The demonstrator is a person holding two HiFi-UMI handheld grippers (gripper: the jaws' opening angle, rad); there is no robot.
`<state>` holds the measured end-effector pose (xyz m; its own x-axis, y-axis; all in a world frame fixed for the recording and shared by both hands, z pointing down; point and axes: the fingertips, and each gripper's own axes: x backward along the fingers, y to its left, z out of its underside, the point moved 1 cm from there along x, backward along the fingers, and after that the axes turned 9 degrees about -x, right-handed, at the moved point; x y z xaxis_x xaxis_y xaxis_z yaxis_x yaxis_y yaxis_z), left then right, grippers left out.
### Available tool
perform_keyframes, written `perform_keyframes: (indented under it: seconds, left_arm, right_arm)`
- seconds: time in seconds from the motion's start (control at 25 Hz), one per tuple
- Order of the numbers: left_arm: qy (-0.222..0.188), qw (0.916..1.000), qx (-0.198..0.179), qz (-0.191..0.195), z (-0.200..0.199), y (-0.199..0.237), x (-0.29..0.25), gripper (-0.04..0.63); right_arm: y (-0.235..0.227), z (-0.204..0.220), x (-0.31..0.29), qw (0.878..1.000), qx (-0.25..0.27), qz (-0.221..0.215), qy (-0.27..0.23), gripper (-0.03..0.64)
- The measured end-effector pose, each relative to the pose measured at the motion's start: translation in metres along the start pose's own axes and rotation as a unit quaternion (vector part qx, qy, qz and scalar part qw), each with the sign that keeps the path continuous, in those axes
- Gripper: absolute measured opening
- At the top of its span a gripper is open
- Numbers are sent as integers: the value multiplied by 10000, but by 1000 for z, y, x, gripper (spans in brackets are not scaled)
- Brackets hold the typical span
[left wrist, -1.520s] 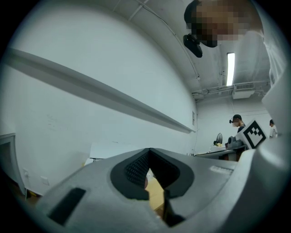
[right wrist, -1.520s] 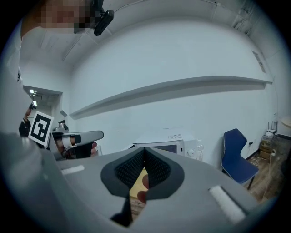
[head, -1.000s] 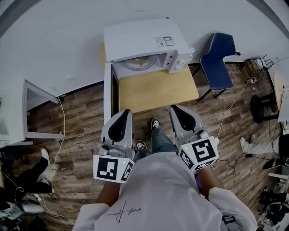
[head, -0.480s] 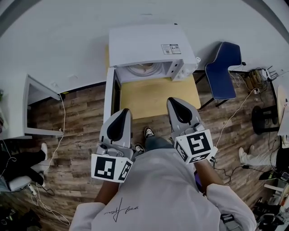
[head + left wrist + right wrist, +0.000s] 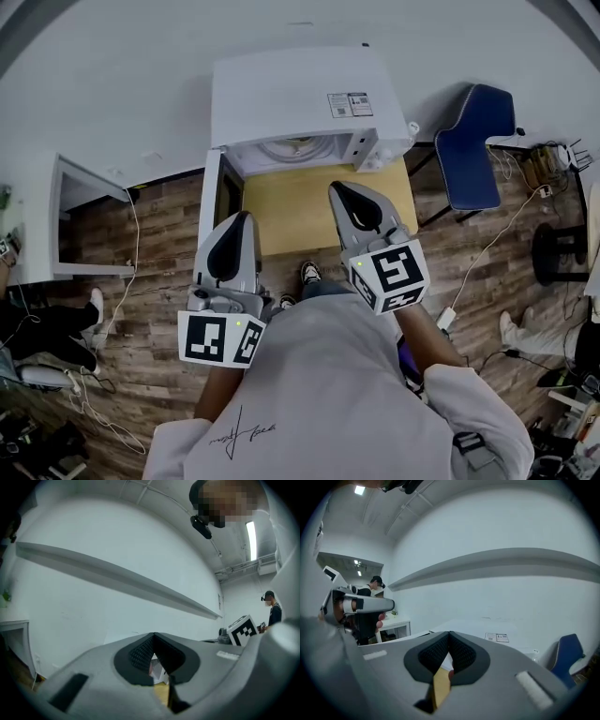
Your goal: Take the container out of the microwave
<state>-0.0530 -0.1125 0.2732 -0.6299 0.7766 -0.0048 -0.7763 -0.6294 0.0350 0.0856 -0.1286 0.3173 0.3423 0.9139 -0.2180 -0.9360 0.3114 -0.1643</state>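
i hold both tools out in front of me, ahead of the white microwave (image 5: 300,94), which sits at the far edge of a small wooden table (image 5: 314,202). its door (image 5: 214,197) hangs open to the left. the container (image 5: 298,147) is inside the cavity, showing as a round pale shape just behind the opening, though i can't make out more of it than that. my left gripper (image 5: 234,230) is over the floor just in front of the open door, and its own view shows the dark ribbed pads meeting at the tips with nothing caught between them. my right gripper (image 5: 349,199) reaches over the near part of the tabletop, short of the microwave's mouth and well apart from the container. its jaws are pressed together too, empty, with only a strip of the table's wood visible through the gap beneath the pads. a blue chair (image 5: 480,141) stands to the right of the table, and a white cabinet (image 5: 56,225) stands off to the left on the wood-plank floor (image 5: 150,272).
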Motion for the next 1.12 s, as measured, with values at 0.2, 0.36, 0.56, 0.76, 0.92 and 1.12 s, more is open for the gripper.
perform_keyframes:
  seconds: [0.2,0.36,0.56,0.76,0.92,1.12]
  left_arm:
    - [107,9997,-85,-191,6,3,-23,0]
    - [143,9990,-139,-412,15,9,-37,0]
    - [191,9975,-97,-672,28,15,-49,-1]
    - [238,9964,-24,-812,32,18,-50,0]
    - [320,9957,-20,-866,36,20,-50,0]
    - [471,9956,-94,-805,38,15,-47,0]
  right_arm:
    - [-25,6,-19,9998,151,-100,34,12]
    - [-41,18,-38,9989,404,-206,106,12]
    - [-48,47,-64,9913,1058,-542,558,14]
    - [-54,72,-88,9729,2034,-578,934,28]
    - [-60,85,-106,9621,2450,-516,1076,38]
    - [-68,104,-123,9380,3175,-446,1318,46]
